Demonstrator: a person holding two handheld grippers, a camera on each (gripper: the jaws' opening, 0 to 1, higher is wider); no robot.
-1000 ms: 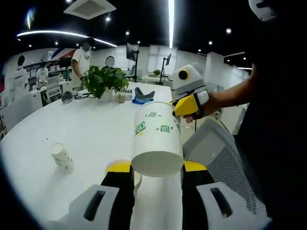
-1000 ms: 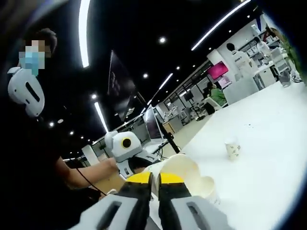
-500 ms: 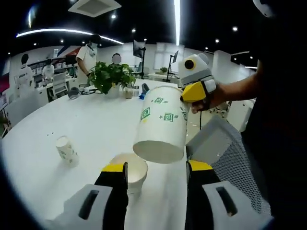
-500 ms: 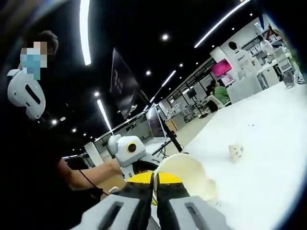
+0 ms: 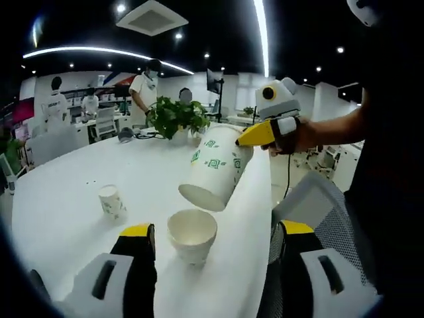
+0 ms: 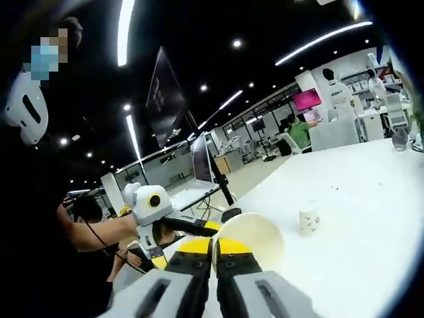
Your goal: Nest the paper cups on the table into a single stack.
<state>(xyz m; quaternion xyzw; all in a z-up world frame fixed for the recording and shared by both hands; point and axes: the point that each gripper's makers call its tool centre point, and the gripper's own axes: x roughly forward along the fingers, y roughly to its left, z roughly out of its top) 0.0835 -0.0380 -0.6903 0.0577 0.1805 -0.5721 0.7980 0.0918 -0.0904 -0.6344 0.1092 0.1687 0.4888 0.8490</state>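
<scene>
A large white paper cup with green marks (image 5: 215, 165) hangs tilted above the white table (image 5: 59, 218), and my right gripper (image 5: 257, 135) is shut on its rim. In the right gripper view the same cup (image 6: 255, 242) shows its open mouth beside the shut right gripper (image 6: 212, 245). My left gripper (image 5: 215, 232) is open wide, and an upright paper cup (image 5: 192, 233) stands on the table between its jaws, untouched. A small paper cup (image 5: 111, 201) stands further left, also seen as the small cup (image 6: 307, 218). The left gripper (image 6: 151, 211) appears at the left, held by a hand.
A potted plant (image 5: 175, 116) and small items stand at the table's far end. A grey mesh chair (image 5: 311, 199) is at the table's right edge. Several people stand by desks in the background. The person's arm (image 5: 331, 129) reaches in from the right.
The left jaws have spread apart and drawn back from the large cup. The right gripper has carried that cup up and away, baring the upright cup below.
</scene>
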